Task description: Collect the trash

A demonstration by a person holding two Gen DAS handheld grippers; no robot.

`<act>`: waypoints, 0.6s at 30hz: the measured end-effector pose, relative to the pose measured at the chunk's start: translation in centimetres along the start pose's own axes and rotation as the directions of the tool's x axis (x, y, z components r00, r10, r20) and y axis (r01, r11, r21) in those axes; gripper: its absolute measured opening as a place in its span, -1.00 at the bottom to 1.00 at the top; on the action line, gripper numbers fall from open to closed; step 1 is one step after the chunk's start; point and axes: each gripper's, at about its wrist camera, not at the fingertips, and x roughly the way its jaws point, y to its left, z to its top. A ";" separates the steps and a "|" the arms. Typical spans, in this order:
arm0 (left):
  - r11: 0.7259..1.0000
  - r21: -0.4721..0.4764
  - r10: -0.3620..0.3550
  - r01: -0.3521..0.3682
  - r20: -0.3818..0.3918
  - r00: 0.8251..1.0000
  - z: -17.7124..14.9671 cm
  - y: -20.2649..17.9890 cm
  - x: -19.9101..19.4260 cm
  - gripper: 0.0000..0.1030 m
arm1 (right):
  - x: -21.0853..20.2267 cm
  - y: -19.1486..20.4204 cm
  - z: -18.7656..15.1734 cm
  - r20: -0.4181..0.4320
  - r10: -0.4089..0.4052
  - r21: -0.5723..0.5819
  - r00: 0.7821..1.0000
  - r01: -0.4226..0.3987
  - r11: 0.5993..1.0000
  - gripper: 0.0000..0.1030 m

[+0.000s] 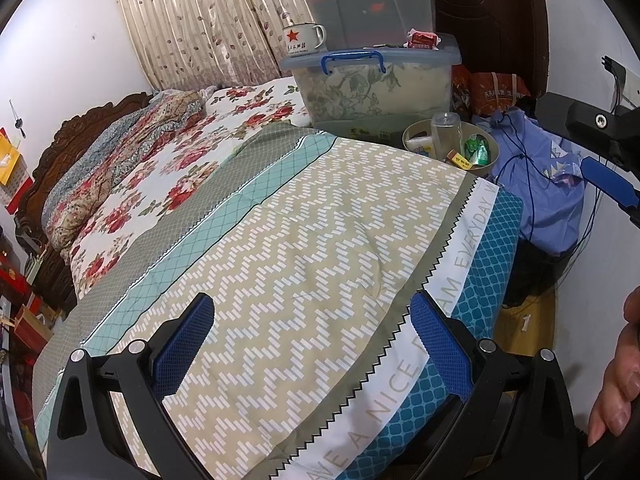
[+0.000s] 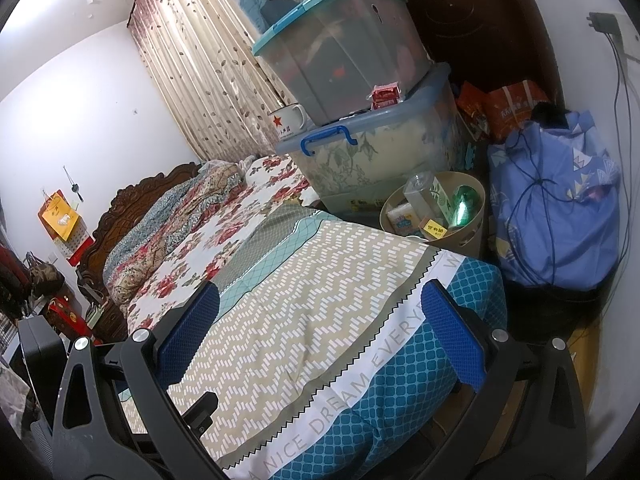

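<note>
Both tools, left (image 1: 312,344) and right (image 2: 320,336), hang wide open and empty over the bed (image 1: 280,220); the full bin (image 1: 451,148) beyond its corner may tip if nudged.

A: What carries everything here?
B: A bed (image 1: 304,240) with a wooden headboard (image 1: 80,128). A zigzag-patterned cover (image 2: 304,320) lies over its near end.
A: And farther up?
B: A floral sheet (image 1: 168,176) and a bunched floral quilt (image 2: 168,232) beside the headboard.
</note>
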 end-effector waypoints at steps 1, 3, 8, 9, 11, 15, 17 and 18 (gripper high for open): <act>1.000 0.000 -0.001 0.001 0.000 1.000 0.1 -0.1 0.0 0.84 | 0.0 0.0 0.1 0.000 0.000 0.001 1.000 0.000 1.000 0.94; 1.000 0.001 0.000 0.000 0.000 1.000 -0.1 0.1 0.0 0.84 | 0.0 0.0 0.0 0.000 0.000 0.001 1.000 0.000 1.000 0.94; 1.000 -0.001 -0.003 0.003 -0.003 1.000 0.0 -0.1 0.0 0.84 | 0.0 0.0 0.1 0.000 0.000 0.000 1.000 0.000 1.000 0.94; 1.000 -0.001 -0.003 0.003 -0.002 1.000 0.1 -0.1 0.1 0.84 | 0.0 0.0 0.1 0.000 0.000 0.001 1.000 0.000 1.000 0.94; 1.000 -0.002 -0.010 0.010 0.001 1.000 -0.1 0.0 0.0 0.83 | 0.0 0.0 0.0 0.000 0.000 0.000 1.000 0.000 1.000 0.94; 1.000 0.006 -0.021 0.020 0.024 1.000 -0.5 0.3 -0.6 0.83 | 0.0 0.0 0.1 0.000 -0.001 0.002 1.000 0.001 1.000 0.94; 1.000 0.008 -0.022 0.022 0.031 0.999 -0.7 0.5 -0.9 0.84 | 0.0 0.1 0.0 0.002 0.002 0.003 1.000 -0.002 1.000 0.94; 1.000 0.006 -0.028 0.028 0.028 0.999 -0.6 0.5 -0.9 0.84 | 0.0 0.1 0.0 0.003 0.002 0.001 1.000 -0.002 1.000 0.94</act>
